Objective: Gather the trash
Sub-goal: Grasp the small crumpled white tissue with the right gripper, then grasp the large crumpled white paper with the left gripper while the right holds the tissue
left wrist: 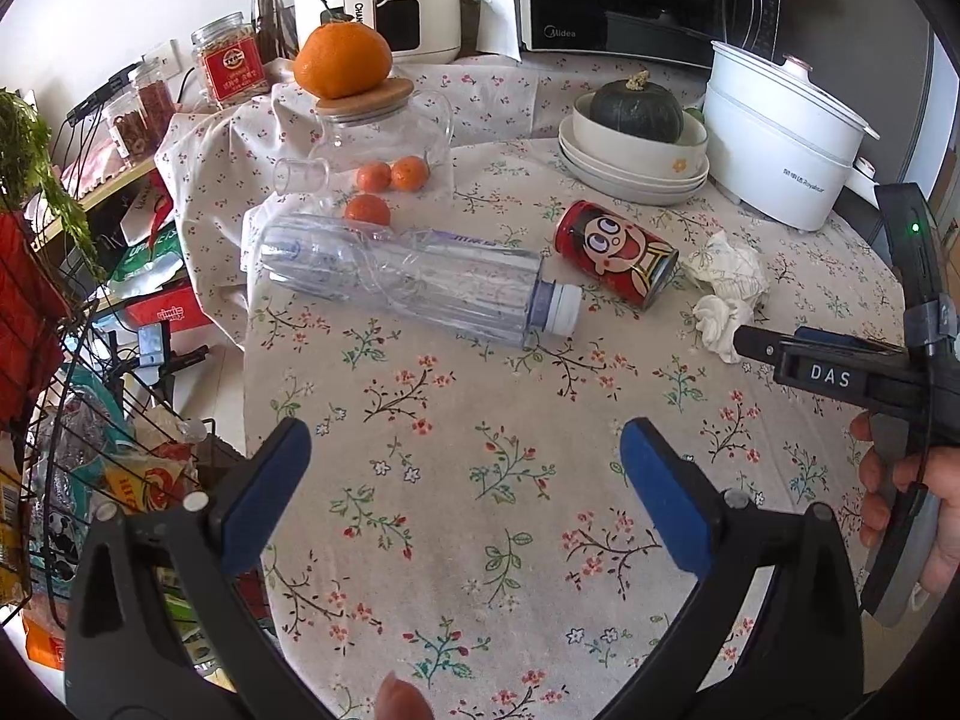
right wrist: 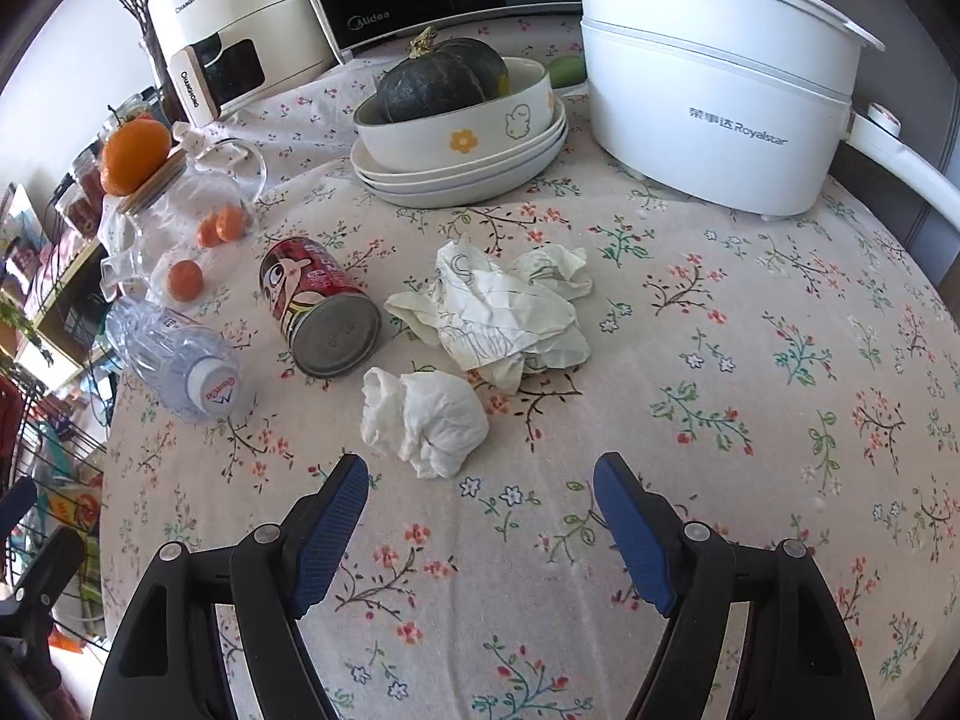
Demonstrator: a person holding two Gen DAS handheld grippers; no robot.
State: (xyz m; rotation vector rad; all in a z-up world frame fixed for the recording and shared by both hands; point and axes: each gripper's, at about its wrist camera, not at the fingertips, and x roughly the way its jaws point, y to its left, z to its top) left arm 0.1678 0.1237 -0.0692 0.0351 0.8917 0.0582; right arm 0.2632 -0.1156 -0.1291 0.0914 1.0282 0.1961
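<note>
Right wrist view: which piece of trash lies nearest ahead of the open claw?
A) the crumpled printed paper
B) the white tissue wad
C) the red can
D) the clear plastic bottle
B: the white tissue wad sits just beyond the right claw tips, with the crumpled printed paper, red can and plastic bottle farther off.
</note>
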